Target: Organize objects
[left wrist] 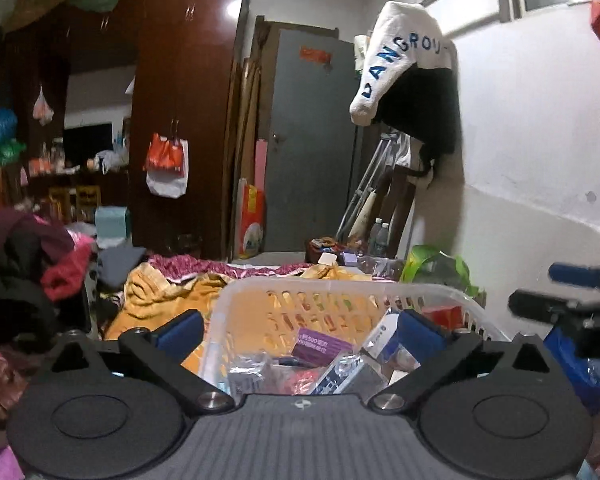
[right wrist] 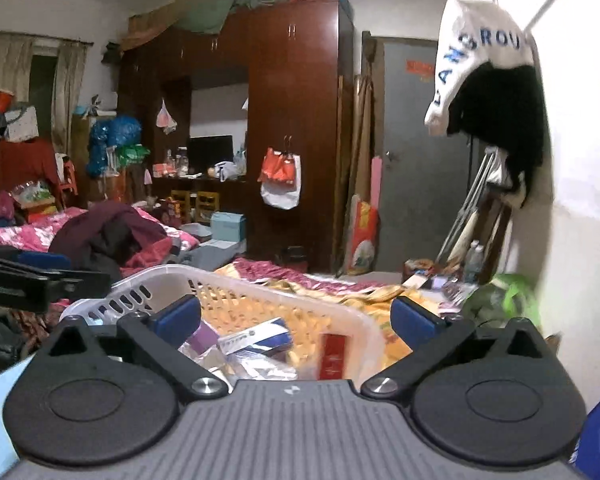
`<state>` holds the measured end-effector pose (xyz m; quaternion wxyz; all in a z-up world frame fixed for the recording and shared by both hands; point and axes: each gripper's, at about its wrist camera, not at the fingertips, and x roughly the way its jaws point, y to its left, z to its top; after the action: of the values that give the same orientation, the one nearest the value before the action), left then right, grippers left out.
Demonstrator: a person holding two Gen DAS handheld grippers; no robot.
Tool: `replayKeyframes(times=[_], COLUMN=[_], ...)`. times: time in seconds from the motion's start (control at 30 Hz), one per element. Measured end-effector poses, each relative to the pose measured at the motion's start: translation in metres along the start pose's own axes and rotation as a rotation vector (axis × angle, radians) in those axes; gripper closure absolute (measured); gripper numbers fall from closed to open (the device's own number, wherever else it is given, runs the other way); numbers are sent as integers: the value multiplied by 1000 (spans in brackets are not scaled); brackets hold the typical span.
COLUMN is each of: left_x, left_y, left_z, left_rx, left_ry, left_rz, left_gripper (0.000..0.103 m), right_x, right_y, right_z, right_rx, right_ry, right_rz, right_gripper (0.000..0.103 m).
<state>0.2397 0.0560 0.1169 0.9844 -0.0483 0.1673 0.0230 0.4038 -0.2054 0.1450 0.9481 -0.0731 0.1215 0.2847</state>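
Hovering wide-jawed and empty, left hand-held gripper (left wrist: 298,330) and right hand-held gripper (right wrist: 296,318) frame the white perforated plastic basket (left wrist: 340,286) on the bed. Small packets (left wrist: 324,346) already sit inside; task looks largely done, loose clutter (left wrist: 336,250) beyond remains.

One basket (left wrist: 340,288) — two open grippers (left wrist: 300,330) — one wardrobe (right wrist: 292,120).

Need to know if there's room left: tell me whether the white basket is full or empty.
Partly full. The basket holds packets, including a purple one, low at its near end; the far perforated wall stands bare above them.
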Motion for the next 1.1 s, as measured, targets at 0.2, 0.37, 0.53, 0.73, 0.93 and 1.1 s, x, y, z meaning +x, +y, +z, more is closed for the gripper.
replayKeyframes(times=[0.2, 0.37, 0.53, 0.73, 0.93, 1.1], left_x=[2, -10, -23, -30, -34, -34], left_y=[-2, -2, -4, -10, -25, -29], left_z=[1, 0, -4, -13, -18, -20], left_rx=[20, 36, 62, 85, 121, 122], left_ry=[34, 29, 35, 49, 59, 80], left_rz=[0, 25, 44, 7, 2, -5], left_gripper=[0, 0, 0, 0, 0, 0], right_x=[-14, -27, -33, -35, -37, -38], right_y=[13, 29, 32, 16, 14, 17], right_z=[4, -7, -10, -11, -17, -21], right_rx=[-22, -55, -53, 51, 101, 102], right_ry=[54, 61, 106, 122, 129, 150], right_rz=[-94, -172, -169, -125, -83, -84], right_gripper=[0, 0, 0, 0, 0, 0])
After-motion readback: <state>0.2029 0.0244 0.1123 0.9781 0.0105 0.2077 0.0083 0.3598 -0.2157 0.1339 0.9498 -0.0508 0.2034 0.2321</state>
